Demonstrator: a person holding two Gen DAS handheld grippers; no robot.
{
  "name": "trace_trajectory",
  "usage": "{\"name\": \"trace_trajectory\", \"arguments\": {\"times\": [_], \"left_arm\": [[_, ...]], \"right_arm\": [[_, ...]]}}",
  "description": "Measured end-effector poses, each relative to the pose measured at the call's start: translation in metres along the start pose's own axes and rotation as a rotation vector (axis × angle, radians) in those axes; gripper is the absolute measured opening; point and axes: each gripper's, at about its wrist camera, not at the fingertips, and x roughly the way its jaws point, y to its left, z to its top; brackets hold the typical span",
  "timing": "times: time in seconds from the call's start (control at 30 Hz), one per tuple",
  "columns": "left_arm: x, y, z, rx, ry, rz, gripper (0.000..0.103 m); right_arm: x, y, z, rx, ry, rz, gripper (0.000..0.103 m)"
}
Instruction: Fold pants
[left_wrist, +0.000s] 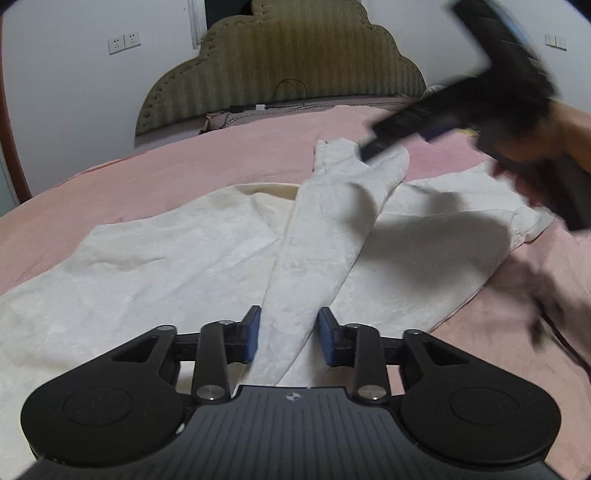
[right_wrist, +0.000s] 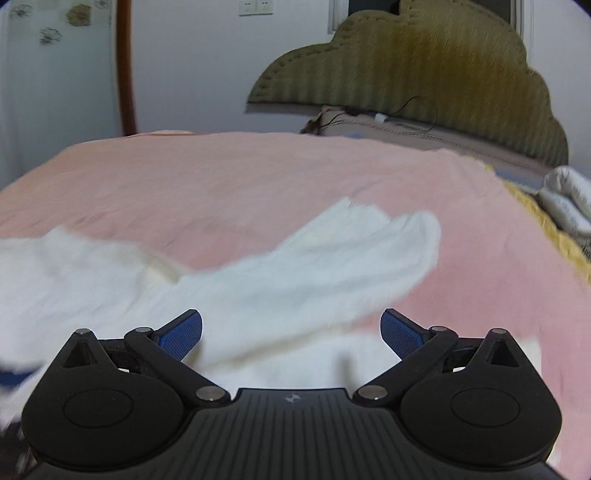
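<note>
White pants (left_wrist: 207, 258) lie spread on the pink bedspread (left_wrist: 184, 162), with one leg (left_wrist: 325, 236) folded diagonally over the other toward the headboard. My left gripper (left_wrist: 289, 332) sits low over the near end of that folded leg, its blue pads on either side of the cloth with gaps, not clamping it. My right gripper (right_wrist: 291, 334) is wide open and empty above the pants (right_wrist: 295, 266), which look blurred. It also shows in the left wrist view (left_wrist: 443, 110) as a blurred dark shape held by a hand at upper right.
An olive padded headboard (left_wrist: 288, 62) stands at the far end of the bed, with cables and a charger (left_wrist: 260, 107) at its base. A folded white and yellow quilt (right_wrist: 565, 199) lies at the bed's right edge. A brown curved frame (right_wrist: 127, 66) stands at left.
</note>
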Motion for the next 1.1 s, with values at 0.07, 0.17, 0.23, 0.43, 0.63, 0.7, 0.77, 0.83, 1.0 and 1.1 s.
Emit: {"name": "trace_trajectory", "arguments": {"times": [0.07, 0.17, 0.23, 0.43, 0.63, 0.7, 0.77, 0.83, 1.0, 1.1], "left_arm": [[0.003, 0.001, 0.001, 0.004, -0.001, -0.007, 0.027], [0.009, 0.005, 0.001, 0.000, -0.002, -0.023, 0.027], [0.014, 0.007, 0.003, -0.006, -0.002, -0.040, 0.028], [0.022, 0.012, 0.008, -0.039, 0.009, -0.092, 0.037], [0.026, 0.021, 0.012, -0.090, 0.024, -0.116, 0.015], [0.026, 0.023, 0.012, -0.101, 0.023, -0.118, 0.009], [0.025, 0.023, 0.013, -0.098, 0.014, -0.106, 0.007], [0.023, 0.023, 0.014, -0.080, 0.001, -0.095, 0.007], [0.012, 0.014, 0.015, 0.004, -0.047, -0.074, 0.006], [0.000, 0.005, 0.012, 0.066, -0.080, -0.076, 0.006]], "right_arm": [[0.035, 0.000, 0.025, 0.036, 0.013, -0.034, 0.103], [0.085, -0.006, 0.054, 0.127, 0.063, -0.091, 0.103], [0.114, -0.008, 0.069, 0.161, 0.105, -0.125, 0.103], [0.182, -0.005, 0.080, 0.156, 0.233, -0.230, 0.094], [0.181, -0.010, 0.080, 0.220, 0.157, -0.224, 0.015], [0.173, -0.015, 0.082, 0.280, 0.126, -0.191, 0.012], [0.164, -0.025, 0.083, 0.356, 0.084, -0.170, 0.010], [0.148, -0.036, 0.079, 0.437, 0.029, -0.124, 0.009], [0.083, -0.072, 0.057, 0.605, -0.132, -0.063, 0.008], [0.030, -0.098, 0.025, 0.701, -0.213, -0.041, 0.008]]}}
